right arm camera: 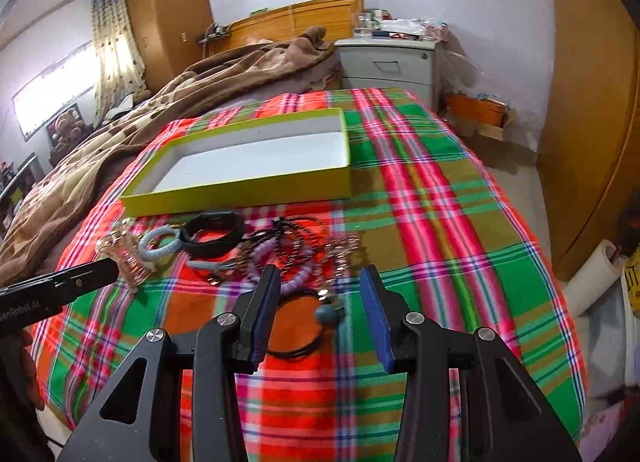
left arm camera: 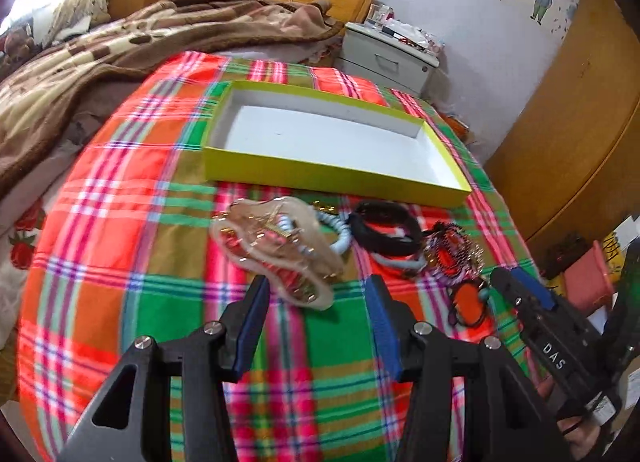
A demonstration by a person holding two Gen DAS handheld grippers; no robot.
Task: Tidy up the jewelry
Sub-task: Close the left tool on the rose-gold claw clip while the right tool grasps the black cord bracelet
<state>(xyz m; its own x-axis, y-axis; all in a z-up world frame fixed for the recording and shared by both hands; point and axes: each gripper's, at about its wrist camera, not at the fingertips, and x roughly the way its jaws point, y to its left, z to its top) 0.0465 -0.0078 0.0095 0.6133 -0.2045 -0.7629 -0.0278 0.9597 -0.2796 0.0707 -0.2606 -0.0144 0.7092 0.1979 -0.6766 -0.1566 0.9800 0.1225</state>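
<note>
Here both jaws gape wide above glossy translucent hair claw point(left arm camera: 276, 250), beaded bracelets point(right arm camera: 288, 262), shallow cardboard box point(left arm camera: 332, 175).

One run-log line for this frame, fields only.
left gripper: open, near clear hair claw | right gripper: open, over black hair tie | yellow-green box: empty | jewelry: unsorted

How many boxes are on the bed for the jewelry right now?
1: a yellow-green box, open with nothing in it, lies on the plaid cloth just beyond the jewelry pile.
</note>
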